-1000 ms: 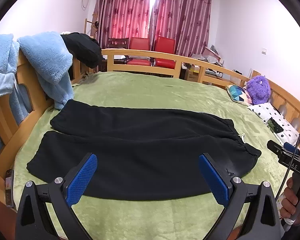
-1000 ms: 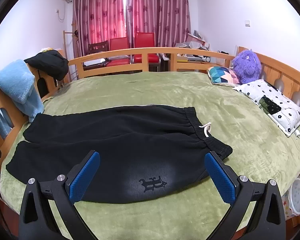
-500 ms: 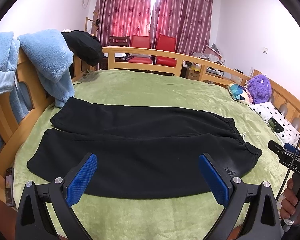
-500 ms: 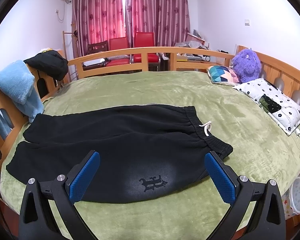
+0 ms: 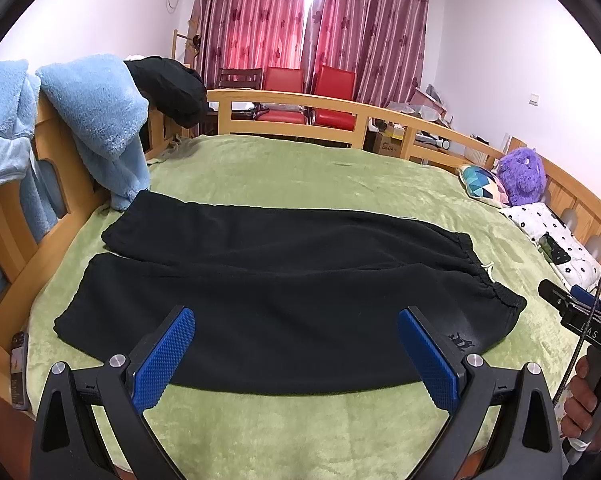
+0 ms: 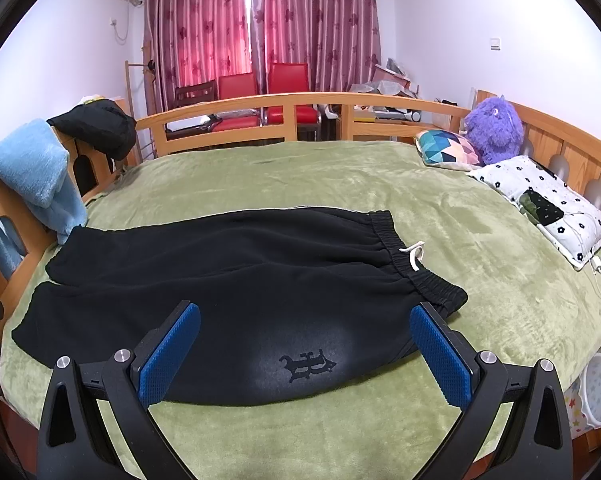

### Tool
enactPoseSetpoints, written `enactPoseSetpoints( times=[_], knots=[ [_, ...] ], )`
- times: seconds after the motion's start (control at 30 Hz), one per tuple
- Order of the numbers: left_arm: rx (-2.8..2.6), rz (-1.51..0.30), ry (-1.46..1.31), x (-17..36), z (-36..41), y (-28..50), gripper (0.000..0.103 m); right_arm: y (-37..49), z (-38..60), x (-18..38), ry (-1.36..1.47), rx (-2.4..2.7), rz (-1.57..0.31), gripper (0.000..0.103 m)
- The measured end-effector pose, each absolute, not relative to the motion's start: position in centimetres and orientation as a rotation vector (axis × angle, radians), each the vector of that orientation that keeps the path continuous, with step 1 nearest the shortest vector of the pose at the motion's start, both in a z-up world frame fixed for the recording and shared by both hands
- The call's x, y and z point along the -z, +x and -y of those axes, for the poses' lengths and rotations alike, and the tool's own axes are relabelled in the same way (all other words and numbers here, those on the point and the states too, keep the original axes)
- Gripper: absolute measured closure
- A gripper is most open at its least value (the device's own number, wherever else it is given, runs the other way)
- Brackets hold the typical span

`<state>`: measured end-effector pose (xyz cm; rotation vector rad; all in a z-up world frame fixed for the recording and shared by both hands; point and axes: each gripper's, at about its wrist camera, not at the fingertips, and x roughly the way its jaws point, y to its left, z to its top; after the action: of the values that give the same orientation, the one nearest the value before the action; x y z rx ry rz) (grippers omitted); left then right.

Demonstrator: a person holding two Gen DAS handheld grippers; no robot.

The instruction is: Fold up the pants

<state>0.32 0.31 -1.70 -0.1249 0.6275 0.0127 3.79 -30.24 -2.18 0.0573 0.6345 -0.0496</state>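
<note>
The pants lie flat and unfolded across the middle of both frames on the green blanket, legs side by side running toward the left of the frame, elastic waistband toward the right with a white drawstring showing at it. The left gripper sits at the bottom centre of its frame with its blue pads wide apart, holding nothing, poised above the near hem of the nearer leg. The right gripper is likewise spread wide and empty at the bottom centre of its frame, above the hip area where a dark emblem is printed. Neither tool touches the cloth. Judgement: the work stands at the opening step, approach before the first grasp; no fold is yet made. The next move likely calls for each claw to descend on the near edge, one toward the cuff end at lower left, one toward the waistband at lower right, pinching through the thick fleece and carrying the near leg over the far leg evenly. Outward, a blue fleece garment hangs on the wooden rail at upper left, close to the far cuff; pillows and a purple plush toy occupy the right side, well apart.
</note>
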Motion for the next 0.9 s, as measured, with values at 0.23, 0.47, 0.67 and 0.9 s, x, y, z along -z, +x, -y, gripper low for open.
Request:
enactPoseSetpoints(
  times=[0.23, 0.47, 0.67, 0.9],
  knots=[
    [-0.013, -0.632, -0.127, 1.61, -0.46, 0.4, 0.001, 3.79, 30.25, 2.17, 0.056, 0.051, -0.633, 0.0],
    [-0.015, -0.63, -0.128, 1.63, -0.46, 0.37, 0.001, 3.77, 30.23, 2.21, 0.055, 0.052, -0.632, 0.0],
    [-0.014, -0.632, -0.128, 1.58, -0.57, 0.43, 0.001, 3.77, 30.24, 2.22, 0.054, 0.052, -0.631, 0.0],
    [-0.012, -0.631, -0.125, 1.51, -0.53, 0.32, 0.001, 3.58, 30.4, 2.2, 0.056, 0.053, -0.634, 0.0]
  ],
)
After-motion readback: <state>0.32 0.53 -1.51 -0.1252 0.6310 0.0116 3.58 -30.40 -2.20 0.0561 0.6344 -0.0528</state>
